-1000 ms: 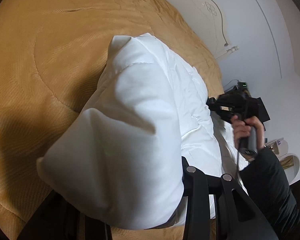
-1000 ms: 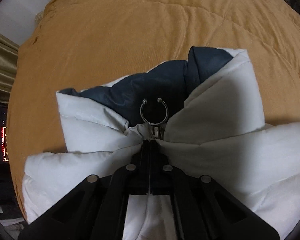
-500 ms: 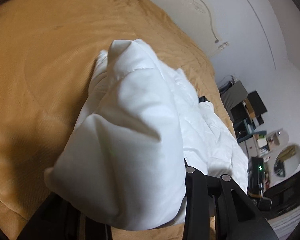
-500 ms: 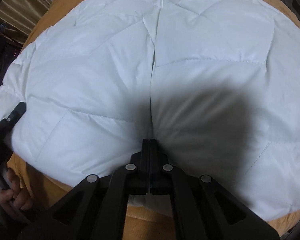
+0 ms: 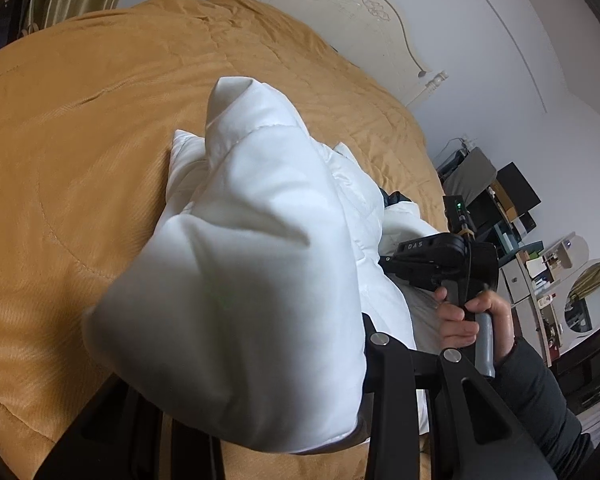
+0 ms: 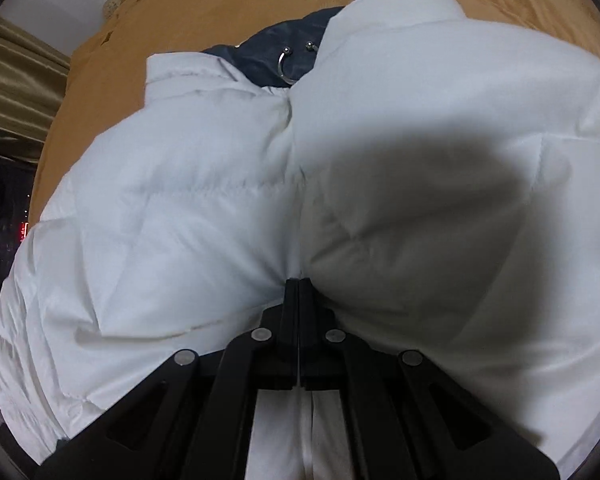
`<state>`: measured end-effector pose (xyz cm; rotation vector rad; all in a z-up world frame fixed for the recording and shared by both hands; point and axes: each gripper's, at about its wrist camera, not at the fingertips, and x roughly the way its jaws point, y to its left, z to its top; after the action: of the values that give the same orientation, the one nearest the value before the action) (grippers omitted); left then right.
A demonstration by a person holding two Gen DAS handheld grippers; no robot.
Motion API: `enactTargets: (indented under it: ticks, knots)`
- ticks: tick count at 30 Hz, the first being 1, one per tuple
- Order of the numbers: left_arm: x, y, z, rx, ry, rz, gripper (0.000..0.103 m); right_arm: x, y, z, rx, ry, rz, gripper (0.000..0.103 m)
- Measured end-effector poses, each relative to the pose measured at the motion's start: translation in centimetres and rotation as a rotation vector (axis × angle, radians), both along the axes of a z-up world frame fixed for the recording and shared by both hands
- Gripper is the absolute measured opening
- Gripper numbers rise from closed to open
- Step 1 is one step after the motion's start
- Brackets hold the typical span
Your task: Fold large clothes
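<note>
The white jacket (image 6: 220,208) lies on the bed (image 5: 100,140), spread ahead of and under both grippers, and the fold looks barely begun. In the right wrist view the body is still flat and open, the dark lining (image 6: 288,52) and a metal ring (image 6: 286,68) showing at the collar, at the far end from the right gripper (image 6: 298,284). That gripper's jaws are pressed together at the front seam near the hem; whether any cloth is pinched between them cannot be told. The left gripper (image 5: 260,420) is clenched on a thick puffy part, probably a sleeve (image 5: 240,280), which bulges up right in front of its camera and hides its tips; the padding fills the gap between the fingers. In that view the right gripper (image 5: 396,264) sits to the right, held by a hand (image 5: 472,316), resting at the jacket's body. So one sleeve is raised but not yet laid across the chest; by my reading the other sleeve, and the fold of the body itself, are all still left.
</note>
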<state>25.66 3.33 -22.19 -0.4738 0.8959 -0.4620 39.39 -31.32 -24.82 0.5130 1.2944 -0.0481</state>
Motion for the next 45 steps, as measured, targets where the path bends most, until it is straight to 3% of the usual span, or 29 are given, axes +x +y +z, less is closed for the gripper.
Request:
enactTargets:
  ticks: [3, 5, 7, 10, 16, 19, 23, 25, 28, 32, 34, 36, 38, 39, 40, 42, 45]
  knots:
    - [-0.2, 0.4, -0.3, -0.007, 0.012, 0.003, 0.035, -2.2, -0.1, 1.5, 0.034, 0.012, -0.032, 0.0]
    - [-0.2, 0.7, -0.5, -0.016, 0.026, 0.006, 0.035, -6.6, 1.5, 2.5, 0.041, 0.023, 0.003, 0.0]
    - [-0.2, 0.7, -0.5, -0.017, 0.03, 0.005, 0.035, -10.5, 2.6, 1.9, 0.035, 0.069, 0.062, 0.001]
    - [-0.3, -0.2, 0.3, -0.007, 0.012, -0.009, 0.035, -15.1, 3.3, 1.3, 0.122, 0.099, 0.108, 0.001]
    - [-1.8, -3.7, 4.0, 0.033, -0.079, -0.108, 0.035, -14.2, 0.1, -3.7, 0.224, 0.082, 0.083, 0.0]
    - [-3.1, -7.2, 7.0, 0.11, -0.179, -0.179, 0.035, -12.9, 0.7, -3.2, 0.195, 0.056, 0.112, 0.0]
    - [-4.4, -13.2, 11.5, 0.228, -0.315, -0.25, 0.035, -13.9, -1.5, -0.7, 0.253, -0.049, 0.127, 0.0]
    - [-4.9, -16.7, 12.9, 0.28, -0.343, -0.302, 0.035, -15.2, -4.5, 2.1, 0.217, -0.119, 0.085, 0.0]
    - [-6.7, -23.4, 13.3, 0.381, -0.394, -0.424, 0.035, -18.2, -10.7, 6.9, 0.131, -0.271, -0.068, 0.004]
    - [-9.7, -31.8, 11.1, 0.494, -0.427, -0.578, 0.036, -23.7, -18.2, 11.5, 0.036, -0.4, -0.298, 0.006]
    - [-10.9, -35.6, 9.1, 0.558, -0.434, -0.641, 0.039, -26.3, -20.8, 13.0, 0.01, -0.431, -0.384, 0.02]
    - [-12.2, -39.3, 6.3, 0.646, -0.43, -0.705, 0.045, -28.8, -21.2, 13.5, -0.018, -0.464, -0.459, 0.081]
    - [-13.9, -42.1, 3.9, 0.751, -0.443, -0.756, 0.058, -28.0, -22.4, 15.4, -0.081, -0.487, -0.456, 0.086]
    - [-14.7, -42.8, 2.9, 0.793, -0.463, -0.771, 0.059, -31.1, -22.6, 16.7, -0.107, -0.484, -0.43, 0.086]
    - [-15.3, -43.3, 2.3, 0.819, -0.477, -0.773, 0.059, -30.0, -22.8, 18.1, -0.132, -0.486, -0.39, 0.086]
    - [-15.7, -43.4, 1.7, 0.812, -0.469, -0.773, 0.059, -28.6, -22.4, 20.3, -0.17, -0.485, -0.27, 0.086]
    - [-15.7, -42.9, 1.6, 0.806, -0.464, -0.77, 0.059, -22.6, -20.0, 22.1, -0.272, -0.409, -0.065, 0.086]
